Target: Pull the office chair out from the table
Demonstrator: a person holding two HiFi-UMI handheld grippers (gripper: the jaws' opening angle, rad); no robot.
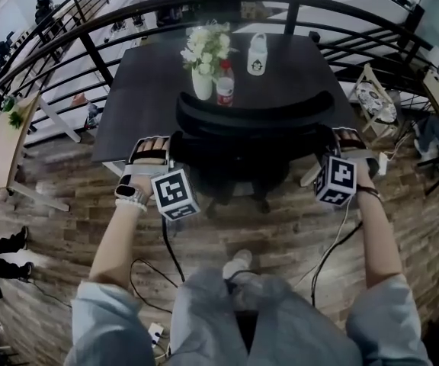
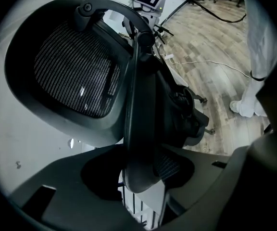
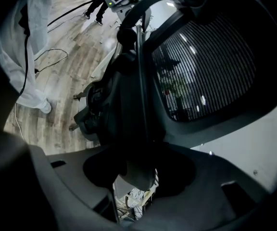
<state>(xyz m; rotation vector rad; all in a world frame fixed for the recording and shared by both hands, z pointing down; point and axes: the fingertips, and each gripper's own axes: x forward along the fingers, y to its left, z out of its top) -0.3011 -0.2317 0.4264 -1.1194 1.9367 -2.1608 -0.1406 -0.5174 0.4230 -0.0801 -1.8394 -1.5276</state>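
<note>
The black office chair (image 1: 254, 124) stands pushed in at the near edge of the dark table (image 1: 143, 90), its curved backrest facing me. My left gripper (image 1: 175, 149) is at the backrest's left side and my right gripper (image 1: 328, 142) at its right side. In the left gripper view the backrest's frame edge (image 2: 133, 105) runs down between the jaws of the left gripper (image 2: 143, 172), beside the mesh (image 2: 76, 71). The right gripper view shows the same: the frame edge (image 3: 141, 105) sits between the jaws of the right gripper (image 3: 136, 172). Both grippers are shut on the frame.
On the table stand a vase of white flowers (image 1: 204, 59), a red-labelled bottle (image 1: 225, 85) and a white bottle (image 1: 257, 56). A curved black railing (image 1: 90, 52) rings the table. Cables (image 1: 326, 258) trail over the wooden floor by my feet. A light wooden chair (image 1: 376, 101) stands at the right.
</note>
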